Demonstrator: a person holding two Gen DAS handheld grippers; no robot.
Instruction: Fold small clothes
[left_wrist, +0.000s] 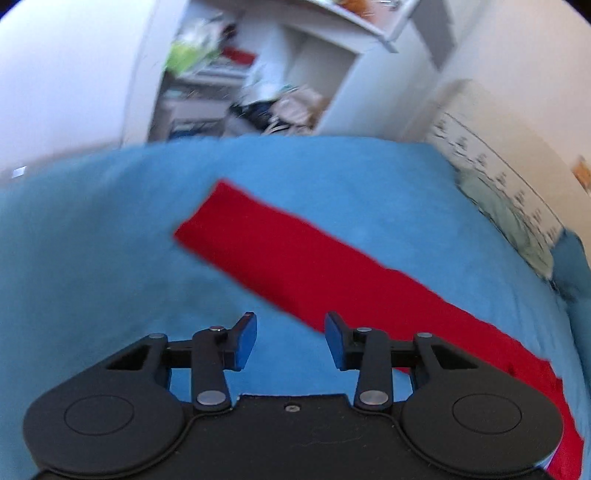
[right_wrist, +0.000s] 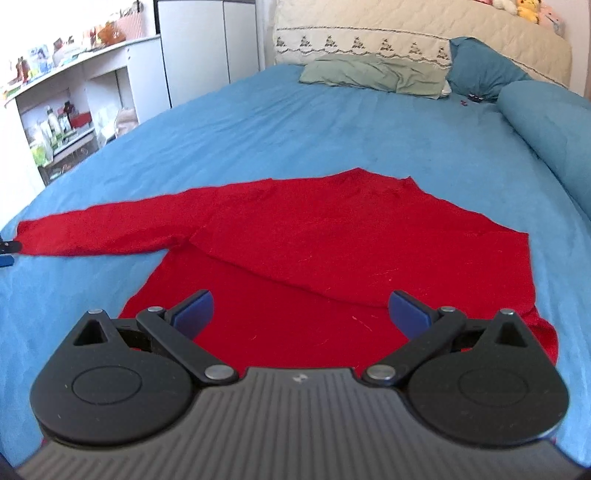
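A red long-sleeved top (right_wrist: 332, 236) lies spread on the blue bedsheet (right_wrist: 295, 122), its body directly ahead of and partly under the right gripper (right_wrist: 301, 314), whose blue-padded fingers (right_wrist: 194, 310) stand wide apart over the lower part of the garment, holding nothing. One sleeve (left_wrist: 295, 254) stretches flat out to the left; in the left wrist view it runs as a long red band diagonally across the sheet, its cuff end up and to the left, and the left gripper (left_wrist: 290, 341) hovers just at the sleeve's near edge with its fingers parted and empty, the right-hand finger over the red cloth and the other over bare sheet. The cloth looks soft and matte, with a diagonal fold ridge across the body and a slightly rumpled hem at the right; the sheet has a faint suede-like nap. The right wrist view takes in the head of the bed: a pale green pillow (right_wrist: 373, 75), a teal pillow (right_wrist: 484, 68), a rolled blue bolster (right_wrist: 546, 125) and a quilted cream headboard (right_wrist: 424, 33). The left wrist view is blurred and shows instead white shelving (left_wrist: 229, 74) cluttered with things beyond the bed's edge.
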